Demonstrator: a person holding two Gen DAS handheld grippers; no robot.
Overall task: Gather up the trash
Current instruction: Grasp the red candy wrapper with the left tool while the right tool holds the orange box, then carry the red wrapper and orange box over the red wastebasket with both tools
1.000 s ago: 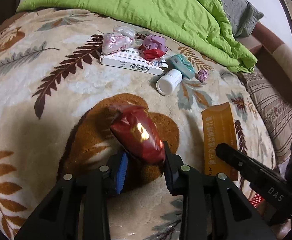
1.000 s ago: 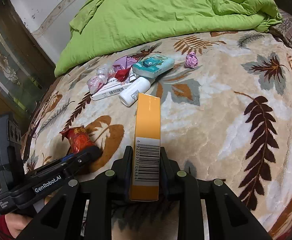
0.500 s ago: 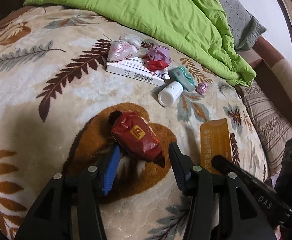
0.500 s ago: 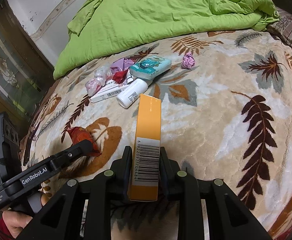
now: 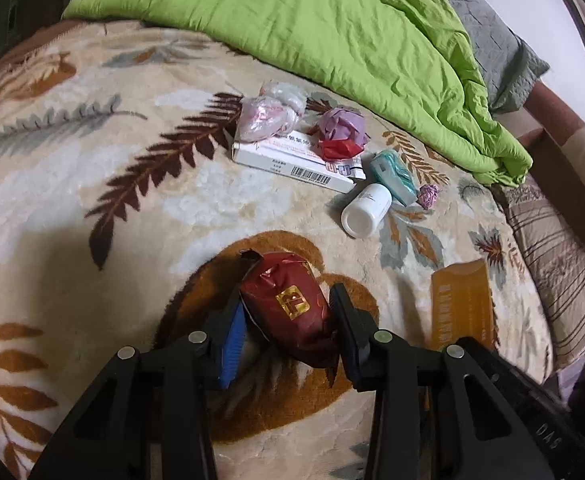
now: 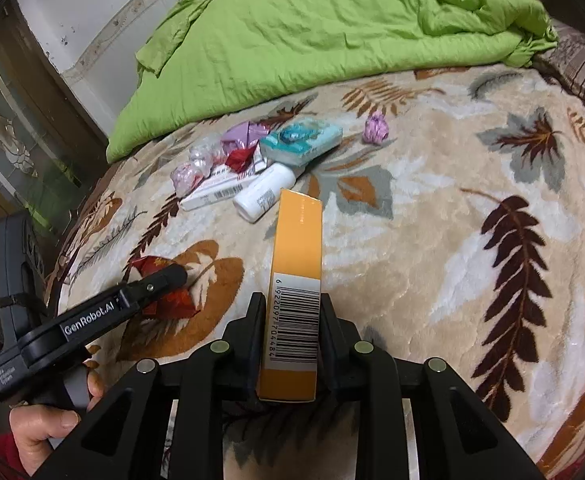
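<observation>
A dark red foil wrapper (image 5: 288, 308) lies on the leaf-patterned blanket between the fingers of my left gripper (image 5: 286, 320); the jaws stand close on both sides of it. It also shows in the right wrist view (image 6: 164, 288) behind the left gripper. My right gripper (image 6: 292, 320) is shut on a long orange box (image 6: 296, 280) with a barcode, also visible in the left wrist view (image 5: 462, 304). Farther off lie a white box (image 5: 292, 160), a white bottle (image 5: 364, 210), a teal packet (image 5: 394, 176), crumpled pink, purple and red wrappers (image 5: 338, 136) and a small purple ball (image 5: 428, 195).
A green duvet (image 5: 332, 28) is heaped across the far side of the bed. A grey pillow (image 5: 496, 36) and a striped cushion (image 5: 564, 256) lie at the right. A glass-fronted cabinet (image 6: 8, 132) stands to the left of the bed.
My left gripper opened half a second ago, then narrowed again around the red wrapper, which now lies on the blanket. The right gripper kept hold of the orange box and barely moved.
</observation>
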